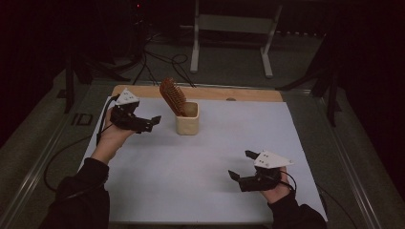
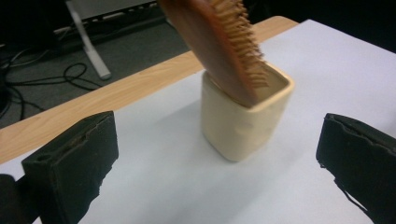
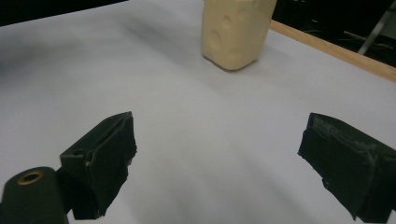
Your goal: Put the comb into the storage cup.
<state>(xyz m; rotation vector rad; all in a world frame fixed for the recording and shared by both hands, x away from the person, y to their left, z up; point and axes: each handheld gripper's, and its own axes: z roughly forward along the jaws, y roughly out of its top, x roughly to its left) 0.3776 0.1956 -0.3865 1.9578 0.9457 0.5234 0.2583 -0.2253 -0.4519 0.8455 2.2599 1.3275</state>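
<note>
Right gripper [image 1: 241, 165] sits near-right on the white sheet [image 1: 215, 162], jaws spread wide, nothing between them, well apart from everything else. Left gripper [image 1: 152, 123] is farther back on the left, jaws also released and empty, pointed at the cream cup [image 1: 186, 119], just beside it but not touching. Cup stands upright on the far part of the sheet. Wooden hairbrush [image 1: 172, 96] stands in the cup, tilted back-left, bristles facing right. Table's wooden edge [image 1: 248, 94] runs behind.
</note>
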